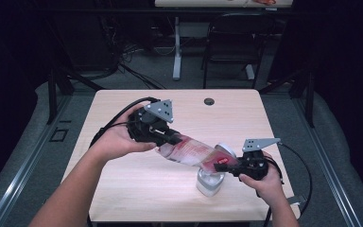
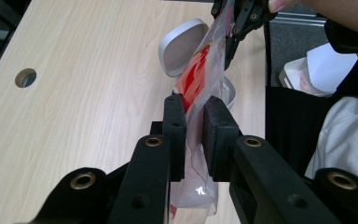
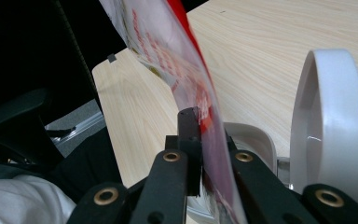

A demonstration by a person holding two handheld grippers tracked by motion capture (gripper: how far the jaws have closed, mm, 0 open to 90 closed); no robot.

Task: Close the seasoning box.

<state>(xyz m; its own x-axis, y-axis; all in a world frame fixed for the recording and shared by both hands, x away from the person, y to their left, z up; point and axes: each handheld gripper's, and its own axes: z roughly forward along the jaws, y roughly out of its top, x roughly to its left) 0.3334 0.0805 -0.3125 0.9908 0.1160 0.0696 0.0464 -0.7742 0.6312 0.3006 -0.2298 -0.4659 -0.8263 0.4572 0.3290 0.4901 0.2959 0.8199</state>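
A clear plastic pouch (image 1: 194, 152) with red print hangs stretched between both grippers, above the table (image 1: 137, 189). My left gripper (image 1: 176, 140) is shut on its one end; in the left gripper view the pads (image 2: 175, 116) pinch the pouch (image 2: 200, 77). My right gripper (image 1: 230, 166) is shut on the other end, and in its own view the jaws clamp the pouch (image 3: 168, 51). Under the pouch stands a white container (image 1: 209, 184) with its hinged lid (image 1: 227, 150) open. The left gripper view shows that lid (image 2: 182, 46) and my right gripper (image 2: 242, 16).
A round cable hole (image 1: 209, 101) sits near the table's far edge. Behind the table stand a dark chair (image 1: 236, 42) and a white desk leg (image 1: 177, 47). A white packet (image 2: 317, 65) lies on the floor off the table's near side.
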